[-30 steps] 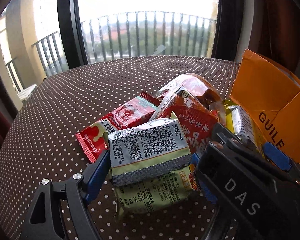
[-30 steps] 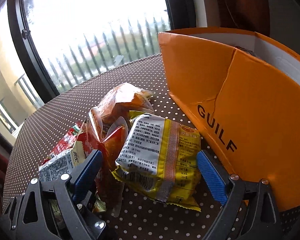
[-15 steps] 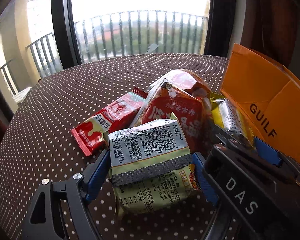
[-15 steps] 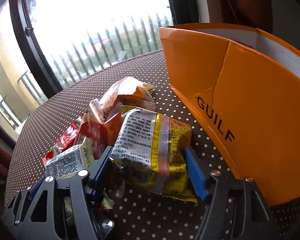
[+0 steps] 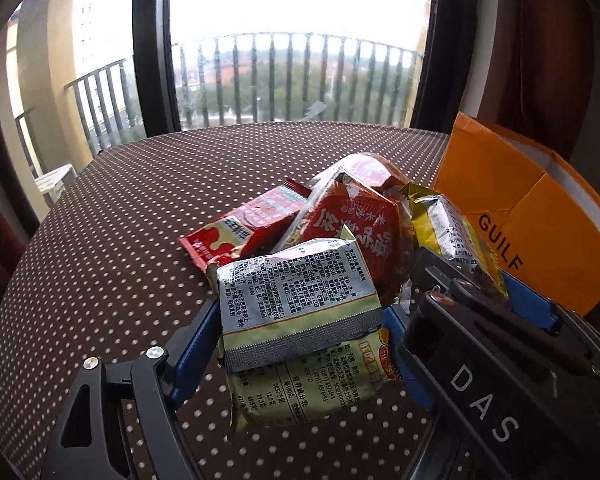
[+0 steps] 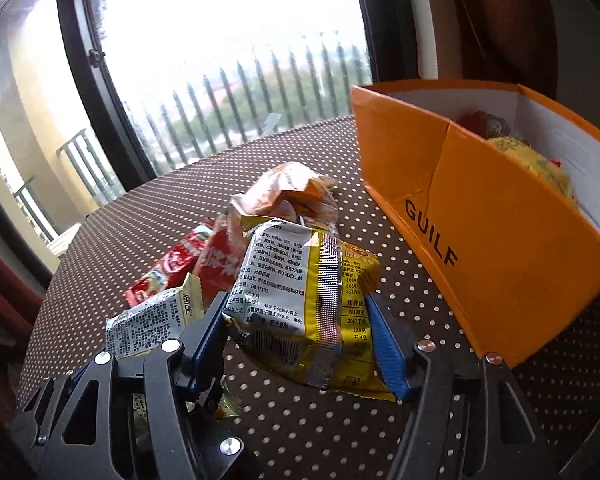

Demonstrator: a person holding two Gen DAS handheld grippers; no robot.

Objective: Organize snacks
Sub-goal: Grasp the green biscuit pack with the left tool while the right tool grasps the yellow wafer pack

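Right wrist view: the right claw (image 6: 300,332) grips the yellow noodle packet (image 6: 300,304) across its short width, just left of the orange box (image 6: 500,248), the nearer hand, while the left claw (image 5: 296,344) grips the green noodle packet (image 5: 300,304) farther left.

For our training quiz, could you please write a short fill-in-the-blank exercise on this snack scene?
1. The right gripper is shut on a ____ packet.
2. The left gripper holds a ____ packet.
3. The box is printed with the word ____.
4. The tablecloth is brown with white ____.

Missing words: yellow; green; GUILF; dots
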